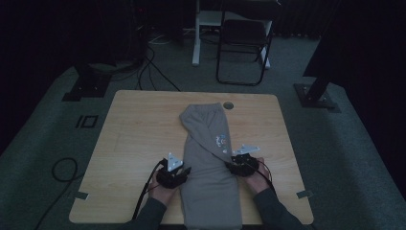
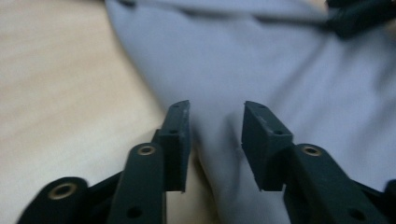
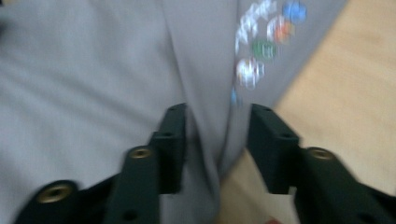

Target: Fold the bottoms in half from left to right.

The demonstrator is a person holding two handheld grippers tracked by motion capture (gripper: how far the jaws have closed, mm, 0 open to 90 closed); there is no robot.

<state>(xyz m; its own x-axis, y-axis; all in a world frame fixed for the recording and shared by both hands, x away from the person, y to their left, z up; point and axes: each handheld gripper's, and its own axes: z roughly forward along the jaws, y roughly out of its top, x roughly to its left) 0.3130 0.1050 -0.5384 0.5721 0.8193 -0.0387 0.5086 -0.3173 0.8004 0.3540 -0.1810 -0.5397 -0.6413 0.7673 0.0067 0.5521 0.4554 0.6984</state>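
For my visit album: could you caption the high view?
Two hand-held grippers, left and right, open at either side of grey trousers lying folded lengthwise on a wooden table.

Grey trousers (image 1: 209, 165) lay flat on table's middle, folded lengthwise into a long strip w/ colourful print near right edge; far end bent leftward, near end hung over table's near edge.

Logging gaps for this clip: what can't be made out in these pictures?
- Near end of the folded grey fabric trousers: cut off by the high view's bottom edge.
- Small multicoloured print on them: motion-blurred in the right gripper view, tiny in the high view; unreadable.
- Person's forearms: cut off at the same bottom edge.
- Left gripper and right gripper: open, with fabric between the jaws; contact unclear.
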